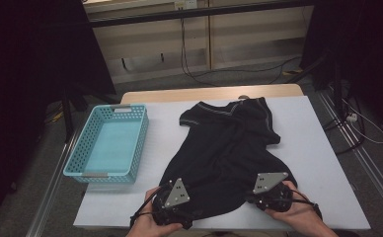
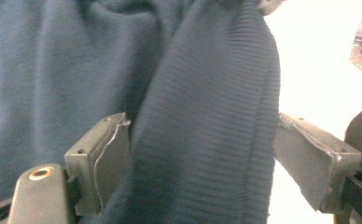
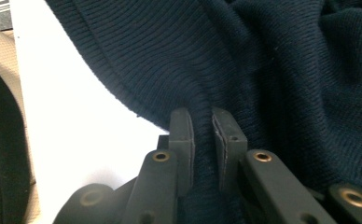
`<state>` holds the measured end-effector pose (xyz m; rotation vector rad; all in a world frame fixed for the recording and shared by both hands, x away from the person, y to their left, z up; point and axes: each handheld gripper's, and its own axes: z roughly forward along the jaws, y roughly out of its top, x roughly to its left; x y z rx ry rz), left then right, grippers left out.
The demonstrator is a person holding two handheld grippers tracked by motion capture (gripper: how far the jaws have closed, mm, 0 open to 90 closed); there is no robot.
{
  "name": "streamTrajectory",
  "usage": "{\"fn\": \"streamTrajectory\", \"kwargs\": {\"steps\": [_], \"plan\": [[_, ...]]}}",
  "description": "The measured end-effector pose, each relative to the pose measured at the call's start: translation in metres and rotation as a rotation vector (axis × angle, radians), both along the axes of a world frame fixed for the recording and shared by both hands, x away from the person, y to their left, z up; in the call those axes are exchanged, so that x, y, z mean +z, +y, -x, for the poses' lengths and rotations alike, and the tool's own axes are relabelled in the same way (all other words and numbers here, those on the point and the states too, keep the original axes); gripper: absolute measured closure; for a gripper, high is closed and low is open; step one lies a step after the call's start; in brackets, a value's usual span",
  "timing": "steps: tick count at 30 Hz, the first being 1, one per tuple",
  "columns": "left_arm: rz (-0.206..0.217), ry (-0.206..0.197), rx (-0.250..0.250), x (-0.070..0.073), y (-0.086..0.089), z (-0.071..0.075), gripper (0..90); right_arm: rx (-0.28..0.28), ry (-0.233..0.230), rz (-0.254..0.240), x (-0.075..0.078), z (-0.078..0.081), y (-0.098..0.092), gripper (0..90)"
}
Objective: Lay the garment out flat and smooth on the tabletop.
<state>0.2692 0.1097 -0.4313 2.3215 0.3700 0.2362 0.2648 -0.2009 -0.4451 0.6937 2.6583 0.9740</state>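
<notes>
The dark navy ribbed-knit garment (image 1: 226,148) lies spread on the white-topped bench (image 1: 318,163), filling its middle and reaching from the neckline at 12 o'clock down to the ribbed hem at 6 o'clock, right at the near edge. A pale turquoise perforated plastic basket (image 1: 109,143) stands at 9 o'clock of it, apart from the cloth.

The right hand-held gripper (image 3: 202,126) sits at the hem's 4 o'clock corner with its jaws drawn narrow, pinching a fold of the ribbed band between the pads. The left hand-held gripper (image 2: 202,154), at the 7 o'clock corner, has its jaws standing wide with a thick roll of hem between them; the left pad touches the cloth, but the far pad seems only to meet its edge, so I judge this no firm grip yet.

The garment looks soft, limp and light: it will sag and stretch rather than keep shape, and a single-layer pinch may slip. The doubled ribbed hem is likely the best hold, being thicker and less stretchy than the body knit. Gripping both corners evenly should let it lift flat; an uneven hold would likely make it twist or bunch.
</notes>
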Motion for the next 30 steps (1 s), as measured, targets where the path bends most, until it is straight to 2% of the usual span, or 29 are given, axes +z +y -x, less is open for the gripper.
{"fn": "streamTrajectory", "kwargs": {"steps": [2,3,5,8,11,13,15,18,20,22,24,25,28,30], "plan": [[-0.024,0.008,-0.016,-0.005,-0.003,0.002,27.7,-0.001,0.011,-0.005,0.000,0.000,0.000,81.4],[-0.043,0.020,-0.026,-0.007,-0.004,0.001,25.8,0.001,0.013,-0.005,0.001,0.000,0.000,81.5],[-0.073,0.016,-0.003,-0.014,-0.008,-0.002,22.3,-0.001,0.017,-0.008,0.001,0.000,0.000,81.6],[-0.079,0.032,-0.019,-0.016,-0.010,-0.005,15.2,-0.012,-0.001,0.002,0.000,0.001,0.002,81.7],[-0.070,0.059,-0.031,-0.017,-0.009,-0.008,15.5,-0.019,0.001,-0.001,0.000,0.001,0.002,81.7],[-0.067,0.061,-0.042,-0.017,-0.009,-0.008,17.1,-0.022,0.009,-0.009,0.000,0.000,0.001,81.7],[-0.070,0.074,-0.067,-0.016,-0.008,-0.008,23.3,-0.018,0.010,-0.011,0.000,0.000,0.001,81.1],[-0.072,0.083,-0.056,-0.014,-0.009,-0.007,30.3,-0.021,0.026,-0.020,0.000,0.000,0.000,81.2],[-0.065,0.095,-0.060,-0.012,-0.009,-0.007,45.7,-0.013,0.032,-0.016,0.001,0.000,0.000,81.6],[-0.065,0.074,-0.067,-0.011,-0.007,-0.008,66.4,-0.005,0.039,-0.017,0.001,0.001,0.000,81.6],[-0.076,0.062,-0.062,-0.011,-0.005,-0.009,79.5,-0.007,0.050,-0.022,0.001,0.002,0.000,81.6],[-0.063,0.075,-0.061,-0.011,-0.005,-0.009,81.3,-0.002,0.051,-0.022,0.002,0.003,-0.001,81.7],[-0.066,0.094,-0.079,-0.009,-0.002,-0.007,84.1,0.015,0.059,-0.028,0.002,0.008,-0.001,81.9],[-0.037,0.124,-0.080,-0.008,0.000,-0.004,84.9,0.036,0.064,-0.029,0.002,0.012,-0.002,81.9]]}}
